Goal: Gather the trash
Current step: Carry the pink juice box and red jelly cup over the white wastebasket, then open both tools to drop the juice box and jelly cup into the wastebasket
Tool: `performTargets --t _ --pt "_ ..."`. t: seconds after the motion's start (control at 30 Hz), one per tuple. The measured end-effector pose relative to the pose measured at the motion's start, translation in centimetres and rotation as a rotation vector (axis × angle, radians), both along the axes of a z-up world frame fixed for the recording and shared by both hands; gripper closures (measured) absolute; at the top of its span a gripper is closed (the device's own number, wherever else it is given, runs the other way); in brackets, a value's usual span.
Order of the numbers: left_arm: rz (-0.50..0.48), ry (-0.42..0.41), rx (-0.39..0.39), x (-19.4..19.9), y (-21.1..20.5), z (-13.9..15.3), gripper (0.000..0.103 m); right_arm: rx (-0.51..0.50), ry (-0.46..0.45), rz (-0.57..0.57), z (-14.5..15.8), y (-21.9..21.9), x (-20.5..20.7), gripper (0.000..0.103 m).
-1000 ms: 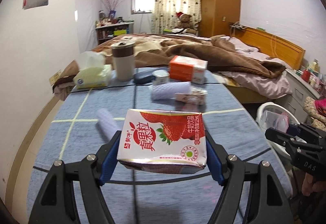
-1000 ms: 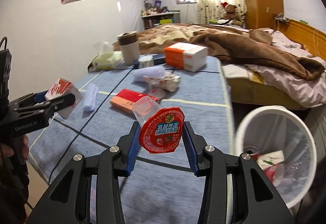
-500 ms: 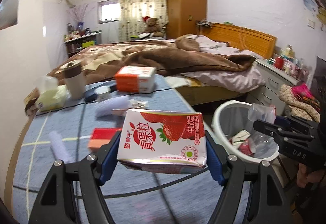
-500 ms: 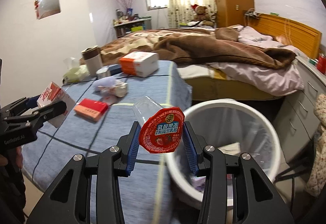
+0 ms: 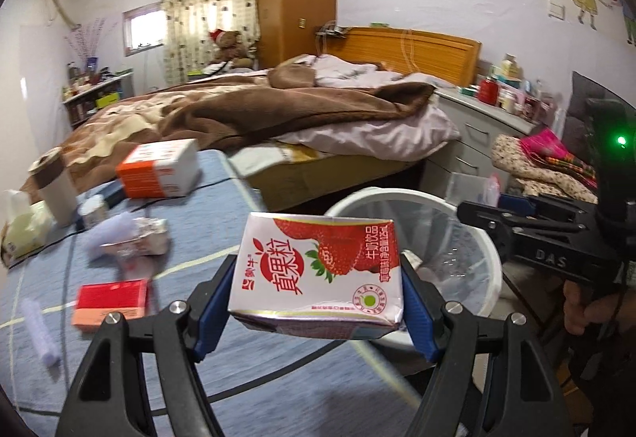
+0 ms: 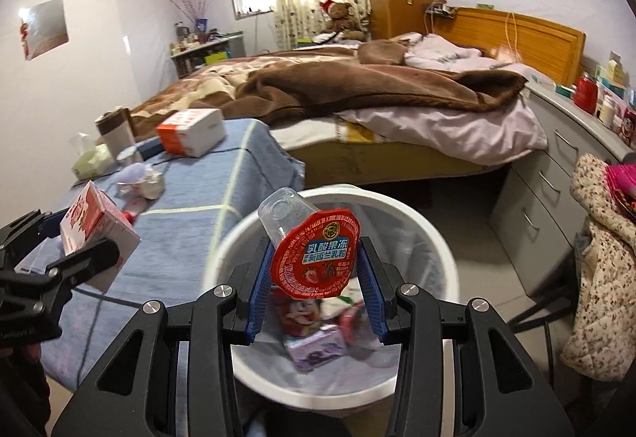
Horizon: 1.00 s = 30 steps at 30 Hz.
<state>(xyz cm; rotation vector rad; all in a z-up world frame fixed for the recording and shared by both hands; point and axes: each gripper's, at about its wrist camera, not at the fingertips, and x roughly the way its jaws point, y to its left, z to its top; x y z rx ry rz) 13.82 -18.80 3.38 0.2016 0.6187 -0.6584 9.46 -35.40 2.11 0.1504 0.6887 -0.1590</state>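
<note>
My left gripper [image 5: 316, 290] is shut on a strawberry milk carton [image 5: 318, 270] and holds it above the blue table edge, just left of the white trash bin [image 5: 491, 238]. My right gripper [image 6: 314, 278] is shut on a clear jelly cup with a red lid [image 6: 314, 258] and holds it over the bin's [image 6: 445, 238] open mouth. Several pieces of trash lie in the bin's bottom [image 6: 314, 345]. The carton also shows in the right wrist view [image 6: 95, 234], left of the bin.
On the blue table [image 5: 198, 238] lie a red box [image 5: 109, 302], a crumpled wrapper [image 5: 139, 242], an orange-white box [image 5: 159, 169], a cup [image 5: 55, 182] and a tissue pack [image 5: 22, 226]. A bed [image 6: 357, 95] lies beyond; grey drawers [image 6: 556, 182] stand right.
Both grippers have swung right from over the table toward the bin. The right one now holds the cup over the bin's mouth. Both keep their hold.
</note>
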Motion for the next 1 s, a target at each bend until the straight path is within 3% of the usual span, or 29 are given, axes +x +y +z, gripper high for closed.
performTargets --t 0.43,0.87,0.97,1.0 --pt "-0.095 0.058 0.037 0.5 -6.1 -2.8 0.026 0.006 0.101 -0.04 -2.4 -4.5 1.3 0.06" --pt "-0.122 0.112 0.055 0.9 -8.5 -4.5 0.026 0.039 0.172 -0.02 -4.0 -6.4 2.6 0.06" --pt "-0.116 0.125 0.041 1.1 -8.3 -4.4 0.02 0.046 0.163 -0.008 -3.8 -6.4 2.5 0.057" --pt "-0.112 0.128 0.035 1.1 -8.2 -4.4 0.019 0.048 0.164 -0.009 -3.8 -6.5 2.5 0.05"
